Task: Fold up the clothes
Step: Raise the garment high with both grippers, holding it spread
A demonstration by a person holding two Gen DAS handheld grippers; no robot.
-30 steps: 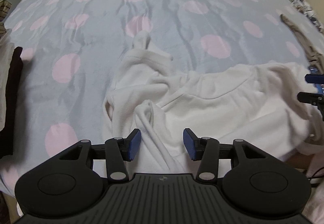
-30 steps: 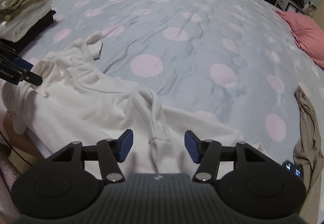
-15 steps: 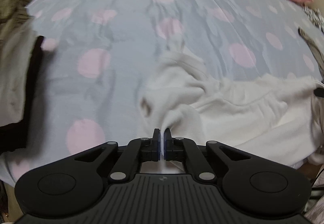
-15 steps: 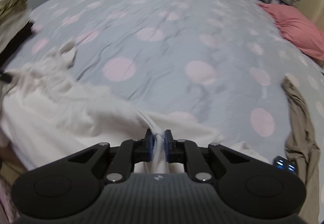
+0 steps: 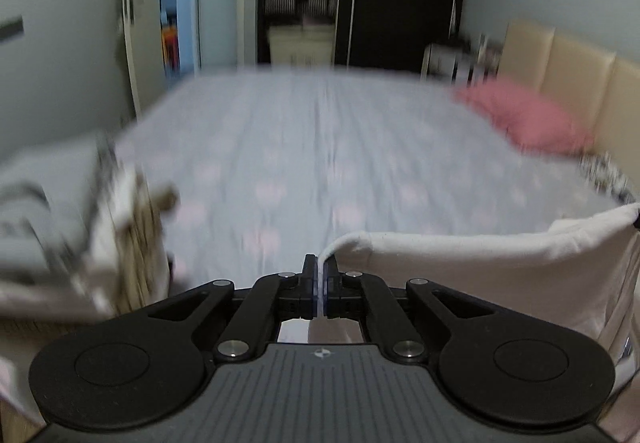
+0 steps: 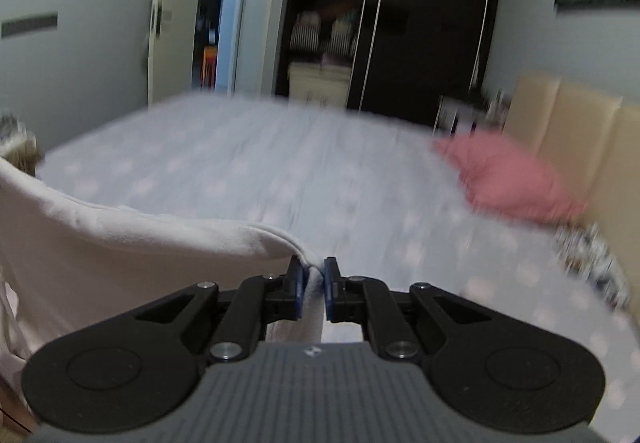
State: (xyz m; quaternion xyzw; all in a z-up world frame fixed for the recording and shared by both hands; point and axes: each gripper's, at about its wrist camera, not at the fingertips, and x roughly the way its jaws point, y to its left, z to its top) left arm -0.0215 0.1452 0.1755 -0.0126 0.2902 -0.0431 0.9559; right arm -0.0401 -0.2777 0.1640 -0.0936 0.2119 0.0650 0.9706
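A second ago both tongs hung open over the crumpled white garment on the bed; now the left gripper (image 5: 320, 293) and right gripper (image 6: 312, 293) are each clamped on an edge of the garment (image 5: 480, 267), lifted and stretched between them above the bed (image 5: 320, 147). I judge it is being spread for folding. A clothes stack (image 5: 80, 227) sits left, a pink pillow (image 6: 512, 179) right; the middle lies clear.

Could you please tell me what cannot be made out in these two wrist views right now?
- Garment: its lower part is cut off by the frame edge and the left gripper; its type is unclear.
- Clothes pile: motion-blurred in the left view.
- Bedspread: dots smeared by blur.
- Right gripper: hides the pinched fabric edge.
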